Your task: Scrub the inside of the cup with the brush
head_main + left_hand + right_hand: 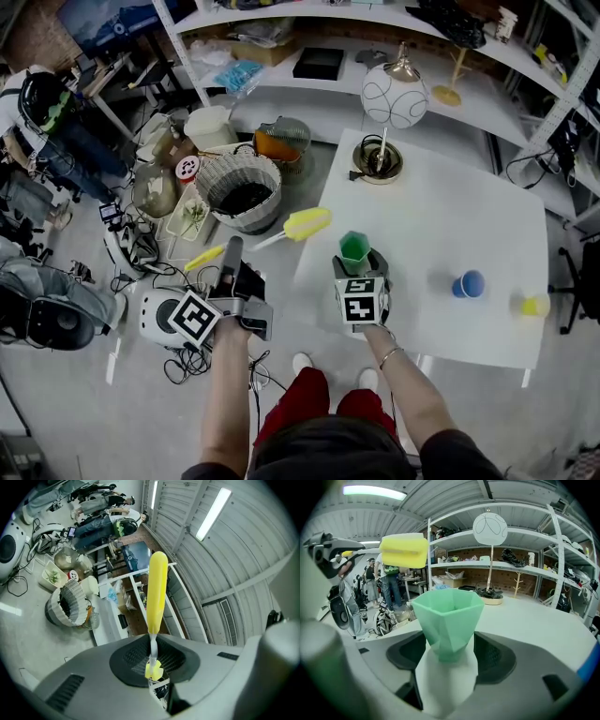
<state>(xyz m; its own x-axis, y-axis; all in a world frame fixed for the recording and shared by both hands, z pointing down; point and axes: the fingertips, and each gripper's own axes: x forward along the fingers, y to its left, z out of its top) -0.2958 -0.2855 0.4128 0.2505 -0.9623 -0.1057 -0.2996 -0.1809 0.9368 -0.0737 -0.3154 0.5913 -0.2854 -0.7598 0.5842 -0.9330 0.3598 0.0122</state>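
Note:
A green faceted cup (354, 247) with a pale lower part stands upright between the jaws of my right gripper (359, 266), above the near left part of the white table (441, 216). The right gripper view shows the cup (449, 616) held in my right gripper (450, 656), mouth open upward. My left gripper (232, 255) is shut on the thin shaft of a brush whose yellow sponge head (307, 223) hangs left of the cup and apart from it. In the left gripper view the brush (157, 590) sticks out from my left gripper (153, 666). The sponge head (404, 550) is outside the cup.
A blue ball (469, 283) and a yellow ball (534, 305) lie on the table's right side. A globe lamp (394, 96) stands on a round base (378, 161) at the far corner. On the floor to the left are a wicker basket (242, 187), clutter and cables.

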